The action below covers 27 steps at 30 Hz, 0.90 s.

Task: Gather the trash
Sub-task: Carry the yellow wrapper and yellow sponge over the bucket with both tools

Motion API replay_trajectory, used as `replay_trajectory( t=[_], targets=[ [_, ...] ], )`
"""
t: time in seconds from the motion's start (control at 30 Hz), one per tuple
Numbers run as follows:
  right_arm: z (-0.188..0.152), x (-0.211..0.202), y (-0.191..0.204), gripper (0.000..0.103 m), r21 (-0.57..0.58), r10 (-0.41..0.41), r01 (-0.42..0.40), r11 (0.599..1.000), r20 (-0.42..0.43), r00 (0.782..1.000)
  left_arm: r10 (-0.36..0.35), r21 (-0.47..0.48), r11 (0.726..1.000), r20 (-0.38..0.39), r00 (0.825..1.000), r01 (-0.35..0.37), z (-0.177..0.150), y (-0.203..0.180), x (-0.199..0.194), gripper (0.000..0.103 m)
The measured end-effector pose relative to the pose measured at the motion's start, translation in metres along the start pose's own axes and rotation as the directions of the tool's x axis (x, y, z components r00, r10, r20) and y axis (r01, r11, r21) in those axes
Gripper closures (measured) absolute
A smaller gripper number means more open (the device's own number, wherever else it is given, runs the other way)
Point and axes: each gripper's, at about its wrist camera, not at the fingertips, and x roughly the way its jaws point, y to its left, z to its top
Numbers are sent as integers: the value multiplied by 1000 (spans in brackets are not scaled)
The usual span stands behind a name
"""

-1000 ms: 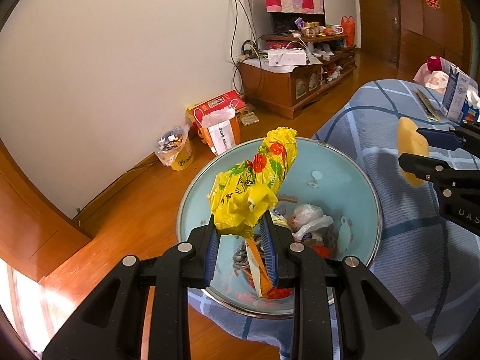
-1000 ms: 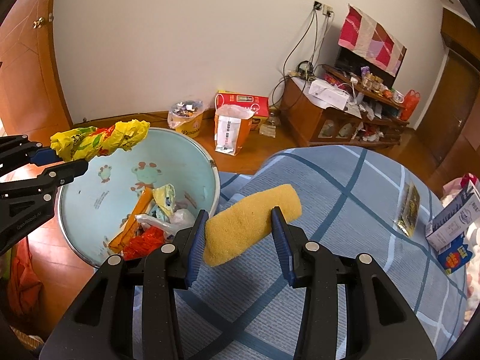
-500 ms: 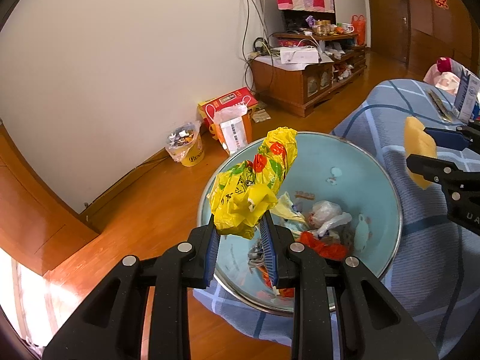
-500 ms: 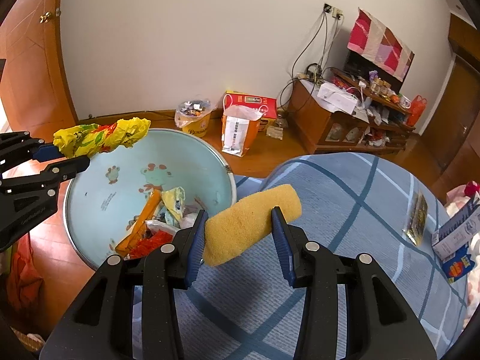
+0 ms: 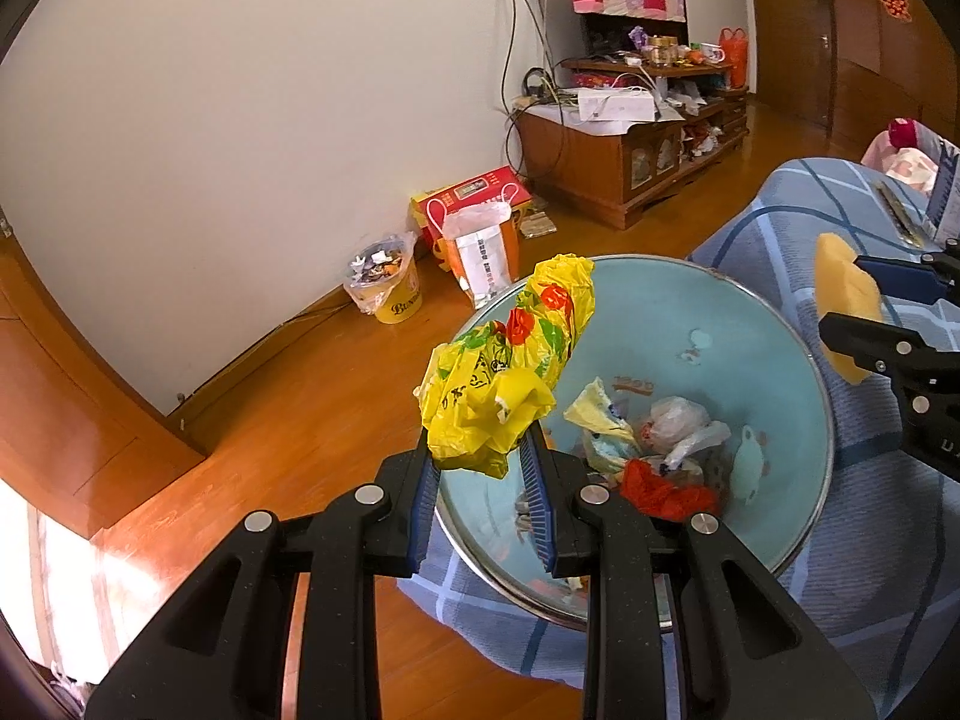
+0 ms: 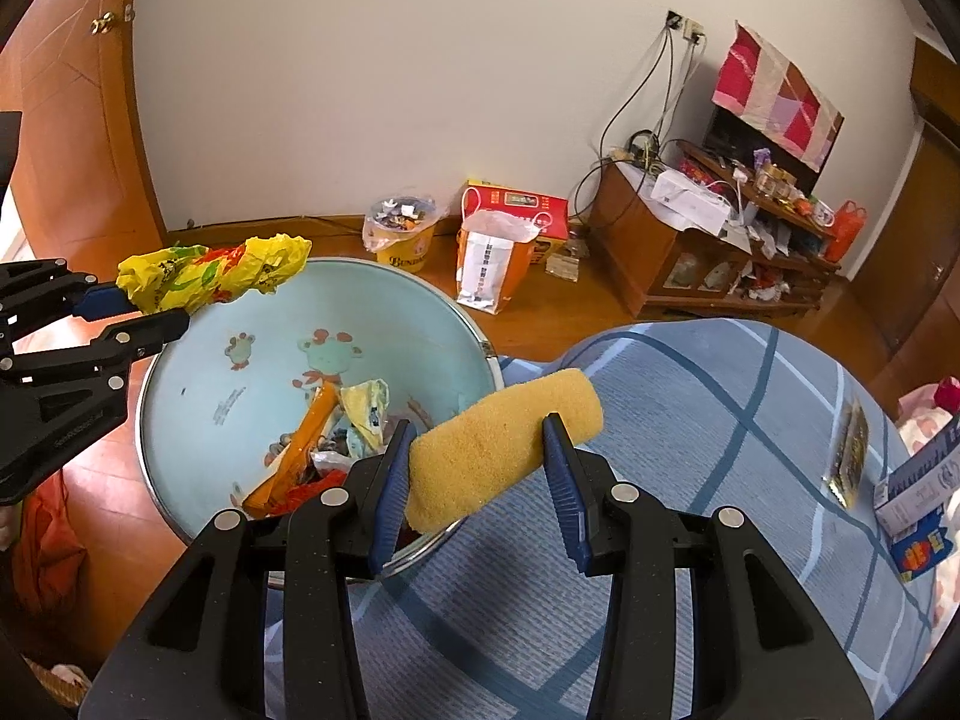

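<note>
My left gripper (image 5: pixel 480 468) is shut on a crumpled yellow plastic bag (image 5: pixel 510 366) with red and green print, held over the near rim of a light blue basin (image 5: pixel 774 324). The basin holds several pieces of trash (image 5: pixel 660 450). In the right wrist view the bag (image 6: pixel 210 270) hangs over the basin's (image 6: pixel 198 360) left rim. My right gripper (image 6: pixel 480 462) is shut on a yellow sponge roll (image 6: pixel 504 444), just right of the basin above the blue checked cloth (image 6: pixel 690 420). The sponge (image 5: pixel 843 300) also shows at the right in the left wrist view.
A sachet (image 6: pixel 849 450) and a carton (image 6: pixel 918 486) lie on the cloth at the right. On the wooden floor by the wall stand a yellow bucket of scraps (image 6: pixel 402 234), a paper bag (image 6: pixel 492 264), a red box (image 6: pixel 522 204) and a low wooden cabinet (image 6: pixel 690 252).
Both grippers have drawn back a little from the basin, still holding the bag and the sponge. The basin now sits farther right in the left wrist view.
</note>
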Motion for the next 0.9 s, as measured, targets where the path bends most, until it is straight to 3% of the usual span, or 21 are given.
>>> replay_trajectory(
  t=[0.9],
  targets=[
    [6, 15, 15, 60, -22, 17, -18, 1000, -16, 1000, 10, -22, 1000, -13, 1000, -10, -1, 10, 6, 76]
  ],
)
